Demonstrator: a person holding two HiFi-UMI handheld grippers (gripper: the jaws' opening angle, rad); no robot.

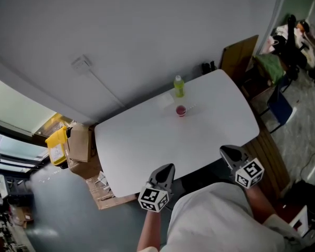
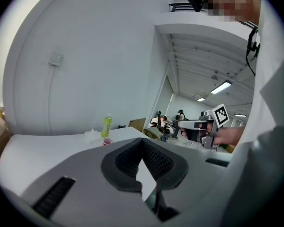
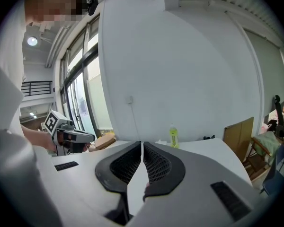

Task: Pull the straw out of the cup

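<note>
We are at the approach. The small red cup (image 1: 181, 110) stands toward the far side of the white counter (image 1: 147, 146), just in front of a green bottle (image 1: 178, 86) and well apart from both grippers. The straw is too thin for us to make out with certainty. A faint pale line at the cup's right rim may be it.

To do this step well, we judge that both pairs of jaws should be opened before they arrive, not over the cup. So light a cup would likely tip or slide, so we would steady it low on its wall with one gripper. With the other we would take the straw near its top and draw it out along its own line, not sideways. The bottle stands close behind the cup, so we would come in from the near side and keep clear of it.

The left gripper (image 1: 168, 168) and the right gripper (image 1: 227, 150) are held side by side at the near edge of the counter, in front of the person's body. Both point across the counter toward the cup and tilt slightly downward. The left jaws are pressed together with nothing between them. The right jaws likewise meet at the tips and are empty.
</note>
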